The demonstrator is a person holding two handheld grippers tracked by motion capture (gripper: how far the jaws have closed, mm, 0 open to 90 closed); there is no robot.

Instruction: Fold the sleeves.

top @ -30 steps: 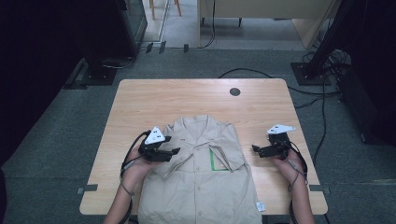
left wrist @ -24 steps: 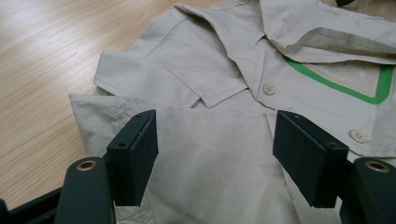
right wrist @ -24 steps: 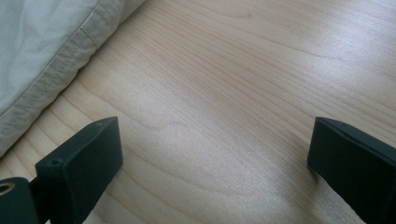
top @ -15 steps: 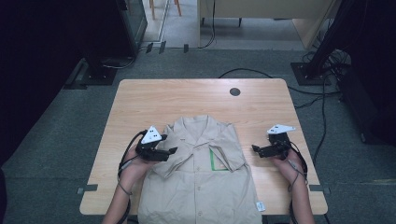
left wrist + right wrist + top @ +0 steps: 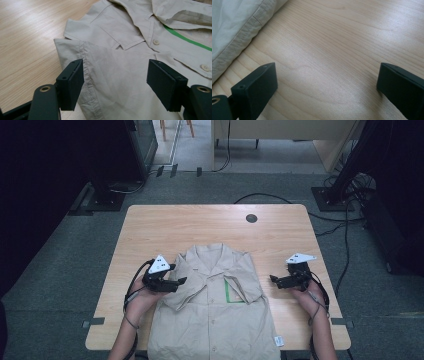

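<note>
A beige button-up shirt (image 5: 215,315) lies flat on the wooden table (image 5: 200,227), collar away from me, sleeves folded in, with a green strip (image 5: 227,292) showing at the chest. My left gripper (image 5: 179,282) hovers at the shirt's left shoulder. In the left gripper view its jaws (image 5: 115,85) stand wide over the folded sleeve (image 5: 110,72); they have just been opening, and the cloth lies under them, not pinched. My right gripper (image 5: 274,280) rests to the right of the shirt, open over bare wood (image 5: 324,92), with the shirt's hem (image 5: 234,37) to its left.
A dark round grommet (image 5: 251,218) sits near the table's far edge. The shirt's lower part hangs over the near edge, a white tag (image 5: 279,341) at its right. Cables and black stands cover the floor beyond the table.
My left gripper has drawn back slightly to the left, toward the shirt's edge, and its jaws stand a little wider. The right gripper has not moved.
</note>
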